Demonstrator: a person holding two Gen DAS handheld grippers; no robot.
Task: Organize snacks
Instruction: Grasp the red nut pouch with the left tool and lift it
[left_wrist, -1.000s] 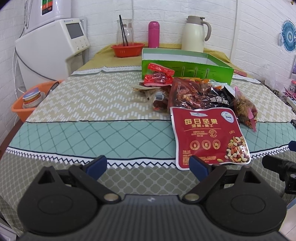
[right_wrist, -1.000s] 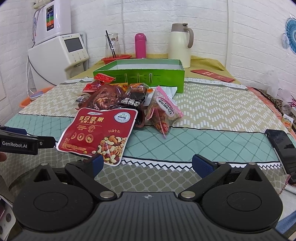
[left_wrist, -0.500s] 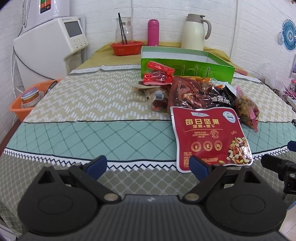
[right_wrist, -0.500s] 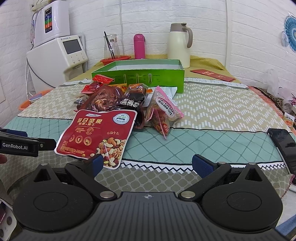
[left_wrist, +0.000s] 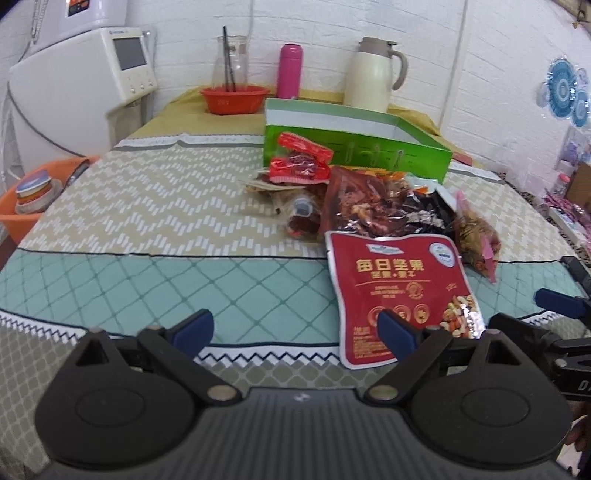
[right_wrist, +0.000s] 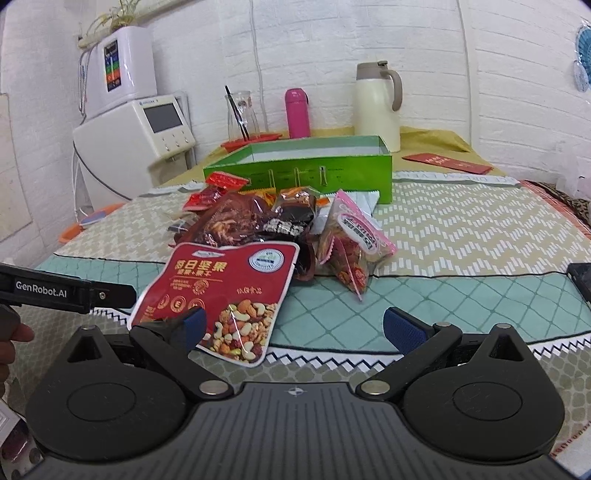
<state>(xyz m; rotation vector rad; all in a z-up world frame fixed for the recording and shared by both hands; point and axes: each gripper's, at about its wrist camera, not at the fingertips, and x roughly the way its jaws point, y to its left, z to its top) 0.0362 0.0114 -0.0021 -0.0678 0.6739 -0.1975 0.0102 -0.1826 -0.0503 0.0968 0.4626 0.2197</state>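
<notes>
A pile of snack bags lies mid-table before an open green box (left_wrist: 354, 144) (right_wrist: 314, 166). Nearest lies a flat red nut pouch (left_wrist: 399, 288) (right_wrist: 225, 291). Behind it are a dark red meat bag (left_wrist: 354, 206) (right_wrist: 229, 221), a black packet (right_wrist: 291, 218), small red packets (left_wrist: 299, 162) (right_wrist: 218, 184) and a pink-edged bag (left_wrist: 476, 236) (right_wrist: 354, 243). My left gripper (left_wrist: 295, 328) is open over the tablecloth, its right finger overlapping the pouch's near corner. My right gripper (right_wrist: 295, 325) is open too, its left finger over the pouch's lower edge. Nothing sits between either pair of jaws.
At the back stand a cream jug (left_wrist: 373, 74) (right_wrist: 376, 103), a pink bottle (left_wrist: 290, 70), a glass with sticks in a red bowl (left_wrist: 232, 96) and a white appliance (left_wrist: 85, 88). An orange basin (left_wrist: 26, 206) sits off the left edge. A dark phone (right_wrist: 580, 277) lies right.
Both views have drifted slightly closer to the snack pile, so each gripper's inner finger now overlaps the red nut pouch. Both grippers stayed open; no snack moved.
</notes>
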